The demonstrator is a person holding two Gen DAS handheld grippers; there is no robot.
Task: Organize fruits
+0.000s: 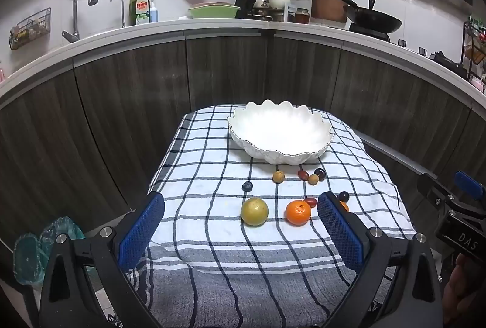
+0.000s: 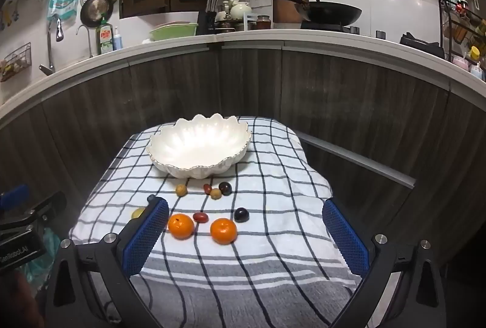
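A white scalloped bowl (image 1: 281, 130) stands empty at the far end of a checked cloth (image 1: 212, 236); it also shows in the right wrist view (image 2: 199, 142). In front of it lie a yellow-green fruit (image 1: 254, 211), an orange (image 1: 298, 212), a blueberry (image 1: 247, 186), and several small brown, red and dark fruits (image 1: 313, 176). The right wrist view shows two oranges (image 2: 181, 226) (image 2: 223, 231), a red fruit (image 2: 200, 217) and a dark plum (image 2: 241, 214). My left gripper (image 1: 240, 212) is open and empty, short of the fruits. My right gripper (image 2: 245, 218) is open and empty.
The cloth covers a small table in front of dark wood cabinets (image 1: 212, 69). A white counter (image 1: 212, 24) behind holds a sink tap, dish soap, a green basin and a wok (image 1: 373, 19). A teal plastic item (image 1: 39, 249) lies low at the left.
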